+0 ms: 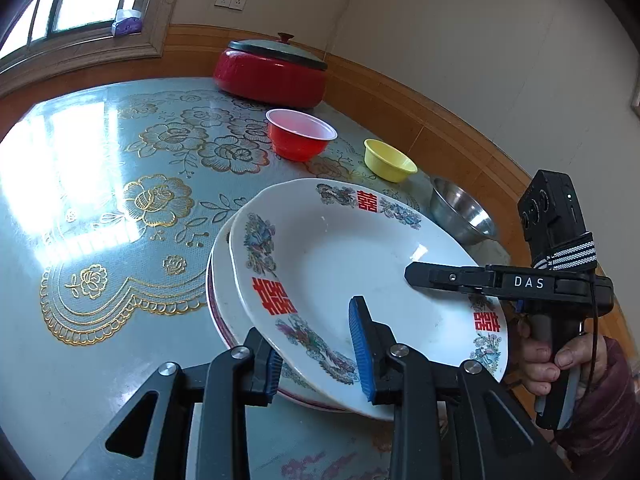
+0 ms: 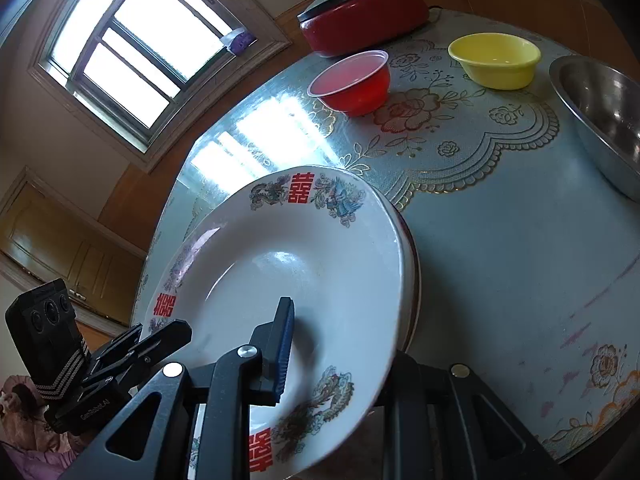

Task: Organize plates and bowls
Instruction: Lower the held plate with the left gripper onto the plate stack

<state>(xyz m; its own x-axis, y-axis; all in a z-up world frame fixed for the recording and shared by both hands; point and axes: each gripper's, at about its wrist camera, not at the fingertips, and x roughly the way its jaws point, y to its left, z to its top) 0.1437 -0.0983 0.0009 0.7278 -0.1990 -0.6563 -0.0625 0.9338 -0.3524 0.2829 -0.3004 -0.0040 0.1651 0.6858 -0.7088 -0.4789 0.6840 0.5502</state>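
The worktop (image 1: 100, 208) carries a stack of decorated plates (image 1: 340, 264) at its near edge. Both tools clamp the stack's rim: the left tool (image 1: 320, 356) on its near-left side, the right tool (image 1: 444, 280) opposite. The bowls, red (image 1: 300, 134), yellow (image 1: 388, 160) and steel (image 1: 460, 212), lie beyond, far right.

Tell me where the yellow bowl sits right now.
The yellow bowl stands on the table toward its far edge, between the red plastic bowl and the steel bowl, beyond the stacked plates.
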